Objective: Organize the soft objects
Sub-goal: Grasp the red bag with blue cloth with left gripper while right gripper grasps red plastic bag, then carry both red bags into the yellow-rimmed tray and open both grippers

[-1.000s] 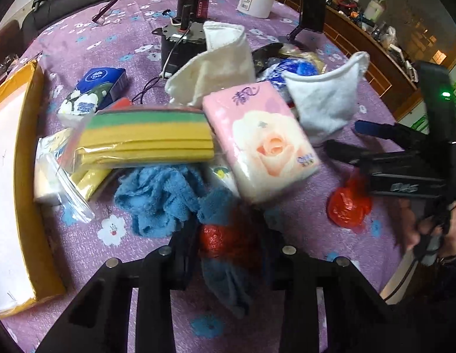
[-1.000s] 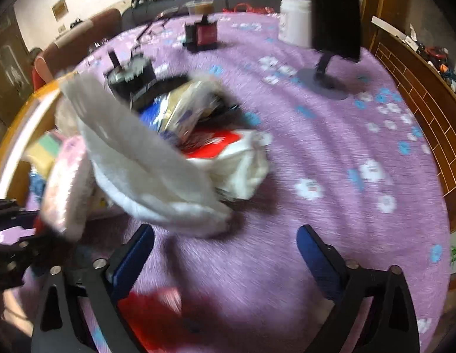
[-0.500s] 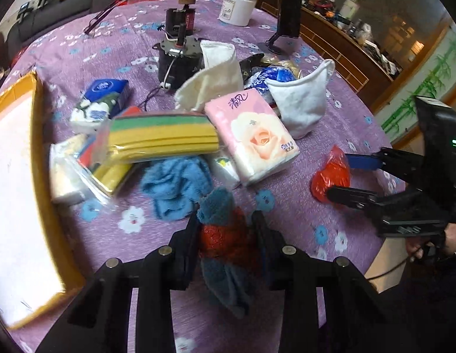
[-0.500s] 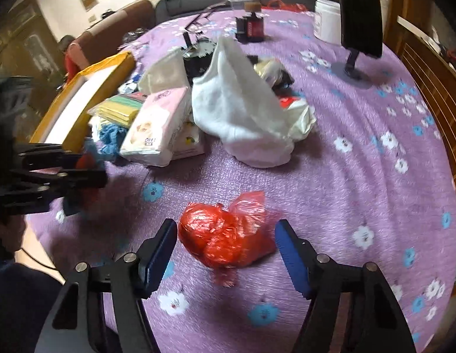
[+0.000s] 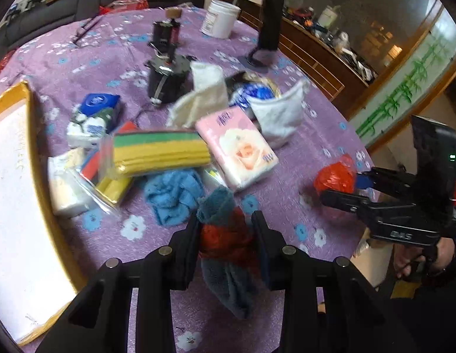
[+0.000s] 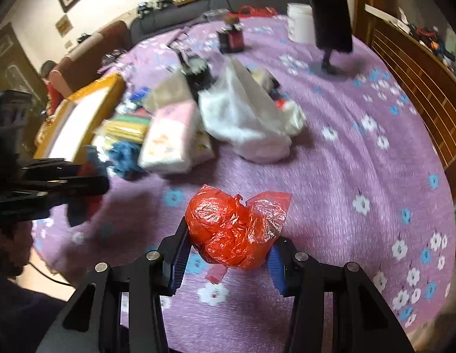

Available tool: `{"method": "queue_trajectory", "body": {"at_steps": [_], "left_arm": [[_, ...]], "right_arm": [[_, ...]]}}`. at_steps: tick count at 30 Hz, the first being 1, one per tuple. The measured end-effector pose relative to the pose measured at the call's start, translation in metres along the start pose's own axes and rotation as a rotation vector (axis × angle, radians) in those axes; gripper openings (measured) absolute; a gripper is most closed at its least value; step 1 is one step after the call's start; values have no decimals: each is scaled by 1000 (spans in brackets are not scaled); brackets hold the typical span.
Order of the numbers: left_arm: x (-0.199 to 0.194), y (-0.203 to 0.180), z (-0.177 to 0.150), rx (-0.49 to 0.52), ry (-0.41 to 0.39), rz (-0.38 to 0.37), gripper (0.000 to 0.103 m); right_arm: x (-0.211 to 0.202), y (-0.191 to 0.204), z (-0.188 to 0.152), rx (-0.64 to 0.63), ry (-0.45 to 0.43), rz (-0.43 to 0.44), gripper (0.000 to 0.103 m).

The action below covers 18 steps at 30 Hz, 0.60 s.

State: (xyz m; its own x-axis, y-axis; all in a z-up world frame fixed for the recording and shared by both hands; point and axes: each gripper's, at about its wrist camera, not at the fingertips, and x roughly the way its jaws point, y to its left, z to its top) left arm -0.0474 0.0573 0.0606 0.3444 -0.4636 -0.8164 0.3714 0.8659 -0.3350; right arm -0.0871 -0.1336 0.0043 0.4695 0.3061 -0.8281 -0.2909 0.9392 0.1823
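Soft sock point(image 5: 225, 235), teal and red, hangs limp above the purple table point(image 5: 80, 58), pinched mid-length by the left gripper point(image 5: 226, 235). The right gripper point(image 6: 228, 253) squeezes a crinkly red plastic bag point(image 6: 233, 229): light, slippery, best held around its bulk.

White jar point(image 5: 219, 19) beside black stand point(image 5: 267, 29).

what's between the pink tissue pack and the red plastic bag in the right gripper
Only bare purple tablecloth. The right wrist view shows open cloth from the pink tissue pack to the red plastic bag held in the right gripper.
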Motion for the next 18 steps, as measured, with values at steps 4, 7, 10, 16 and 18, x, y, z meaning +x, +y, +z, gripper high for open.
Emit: {"method": "queue_trajectory", "body": {"at_steps": [4,7,10,16,18], "left_arm": [[-17,7,2,-52,-23,31,33],[-28,12,3,-93,-44,68,33],[-43,17,3,-151,-69,98,33],[-85,40,-3,-229,-118,199,33],[-103,53,-7,-249,-141,232,33]], "right_arm": [[-10,13,19,-50,-37,73,51],[-8,24,31,-76,-42,144,51],[-8,34,45,-127,-46,197,51],[1,72,78,-202,-48,331,51],[7,92,88,-227,-34,362,51]]}}
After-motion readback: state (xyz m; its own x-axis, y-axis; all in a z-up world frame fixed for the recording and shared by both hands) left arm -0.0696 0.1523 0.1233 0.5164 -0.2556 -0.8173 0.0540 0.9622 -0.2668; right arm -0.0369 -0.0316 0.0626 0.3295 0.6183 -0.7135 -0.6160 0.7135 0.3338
